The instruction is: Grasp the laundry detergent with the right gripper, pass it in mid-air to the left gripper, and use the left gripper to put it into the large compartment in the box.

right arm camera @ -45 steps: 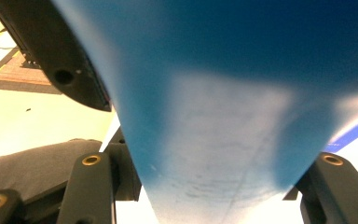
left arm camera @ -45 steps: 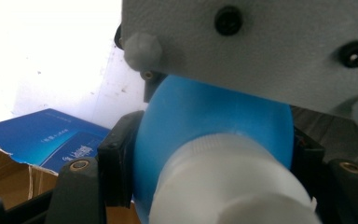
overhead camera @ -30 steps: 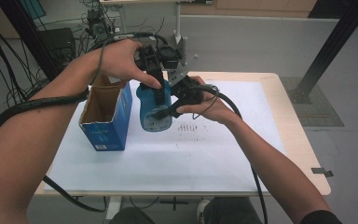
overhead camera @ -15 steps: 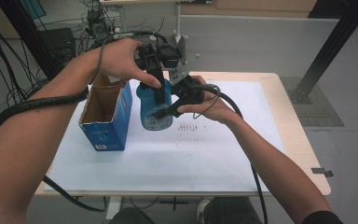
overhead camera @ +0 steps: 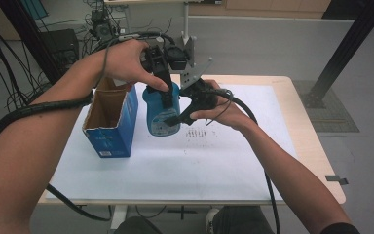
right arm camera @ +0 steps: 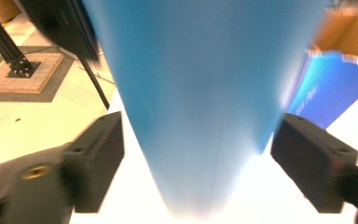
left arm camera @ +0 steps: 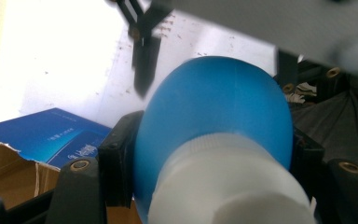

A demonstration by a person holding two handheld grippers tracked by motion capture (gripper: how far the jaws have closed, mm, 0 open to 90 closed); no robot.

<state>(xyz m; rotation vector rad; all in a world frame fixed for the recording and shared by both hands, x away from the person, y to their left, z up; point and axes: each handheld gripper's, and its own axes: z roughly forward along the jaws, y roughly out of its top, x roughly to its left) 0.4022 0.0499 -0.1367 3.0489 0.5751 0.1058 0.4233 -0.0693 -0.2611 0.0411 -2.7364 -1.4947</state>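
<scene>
Two grippers on one blue bottle (overhead camera: 161, 111), standing upright on the white sheet (overhead camera: 185, 161) of the table, just beside an open blue carton (overhead camera: 111, 122). From the high view: left gripper (overhead camera: 166, 92) down over the bottle's top, right gripper (overhead camera: 181, 113) at the bottle's side, low down. From the left gripper view, a detail hidden from above: white cap (left arm camera: 233, 186) on the bottle's neck, black jaws pressed against both sides of the rounded blue shoulder (left arm camera: 214, 107), so clamped on the bottle; beyond it, the right gripper's jaw tip and pen marks on the sheet. From the right gripper view: smooth blue wall (right arm camera: 200, 93) close up, jaws spread either side with gaps showing, so open and not gripping. Carton flaps up, brown inside (overhead camera: 101, 108), contents not discernible. White print on the carton's front (left arm camera: 81, 150) and on the bottle's label (overhead camera: 159, 127), too small and blurred to read.
</scene>
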